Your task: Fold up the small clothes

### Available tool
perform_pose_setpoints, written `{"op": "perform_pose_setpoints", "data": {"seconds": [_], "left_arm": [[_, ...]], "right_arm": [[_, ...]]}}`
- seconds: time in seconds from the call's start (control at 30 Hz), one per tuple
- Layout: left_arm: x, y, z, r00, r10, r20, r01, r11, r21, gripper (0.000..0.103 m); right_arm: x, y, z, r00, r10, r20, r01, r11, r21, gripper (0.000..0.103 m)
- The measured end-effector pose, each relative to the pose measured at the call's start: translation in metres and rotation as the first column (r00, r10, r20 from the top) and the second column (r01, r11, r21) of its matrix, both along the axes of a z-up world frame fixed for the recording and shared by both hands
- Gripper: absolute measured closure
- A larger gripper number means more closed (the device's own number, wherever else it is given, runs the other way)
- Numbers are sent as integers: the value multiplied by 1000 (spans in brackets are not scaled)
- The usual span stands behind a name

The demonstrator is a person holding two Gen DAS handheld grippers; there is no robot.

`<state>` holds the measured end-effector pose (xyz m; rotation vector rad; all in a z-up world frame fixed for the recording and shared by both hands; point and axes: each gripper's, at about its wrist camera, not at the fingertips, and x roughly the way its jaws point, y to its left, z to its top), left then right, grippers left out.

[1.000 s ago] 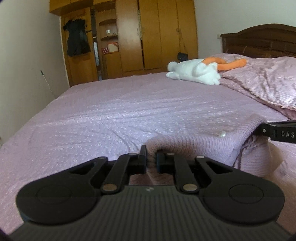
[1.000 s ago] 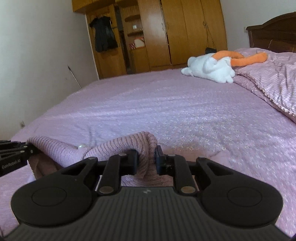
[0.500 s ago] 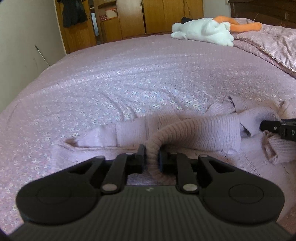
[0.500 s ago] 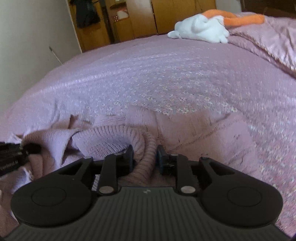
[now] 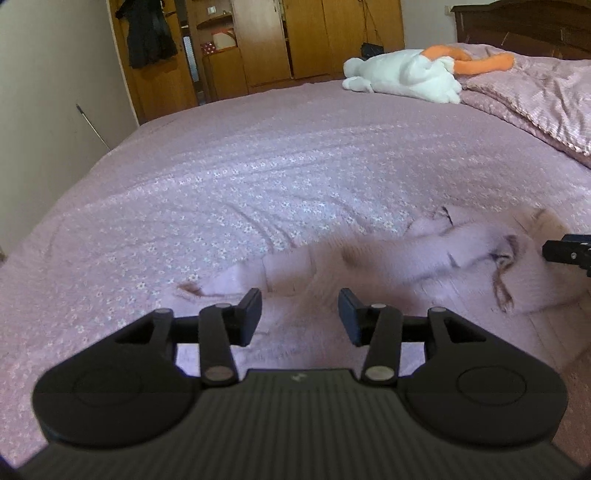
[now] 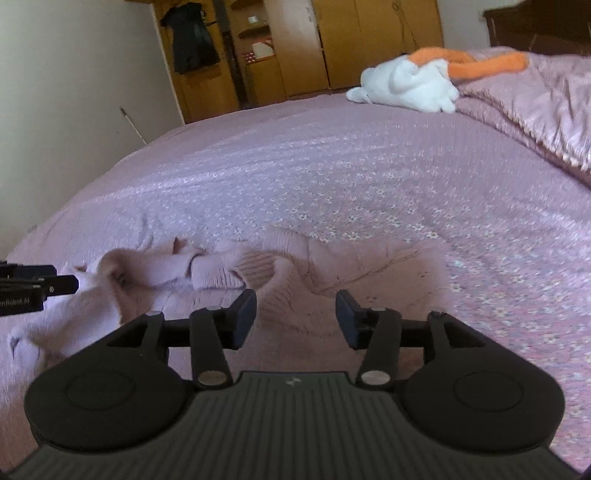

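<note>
A small pale pink knitted sweater (image 5: 388,258) lies spread and rumpled on the bed, seen blurred in the left wrist view and again as the sweater (image 6: 280,266) in the right wrist view. My left gripper (image 5: 300,306) hangs just over its near edge, jaws opening, the knit lying below the gap and no pad pressing it. My right gripper (image 6: 295,306) is over the other end, jaws opening too, free of the fabric. Each gripper's tip shows at the edge of the other's view: right gripper (image 5: 569,251), left gripper (image 6: 40,286).
The bed (image 5: 258,166) has a pink flowered sheet. A white and orange plush toy (image 5: 406,75) lies at the far side beside a folded pink quilt (image 5: 535,96). Wooden wardrobes (image 5: 306,37) and a hanging dark garment (image 5: 149,35) stand beyond the bed.
Both grippers came down toward the bed and let go of the sweater folds they had pinched. Their jaws now stand apart, and the sweater has dropped flat onto the sheet.
</note>
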<state>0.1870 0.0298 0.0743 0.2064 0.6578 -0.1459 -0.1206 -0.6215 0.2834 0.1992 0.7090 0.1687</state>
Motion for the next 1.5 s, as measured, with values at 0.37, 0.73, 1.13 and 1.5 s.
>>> {"op": "perform_pose_setpoints", "data": {"seconds": [0.37, 0.73, 1.13, 1.5], "left_arm": [[-36, -13, -14, 998, -65, -21, 66, 996, 54, 41], [-44, -49, -53, 981, -192, -32, 195, 970, 144, 40], [-37, -35, -49, 970, -243, 12, 243, 970, 35, 92], [-15, 24, 0, 985, -148, 88, 154, 986, -67, 94]], "right_arm": [[-35, 22, 5, 993, 106, 54, -99, 989, -110, 35], [-20, 52, -28, 978, 207, 7, -197, 939, -280, 32], [-19, 64, -34, 970, 230, 73, -191, 918, -347, 89], [7, 11, 17, 982, 102, 156, -61, 967, -247, 95]]}}
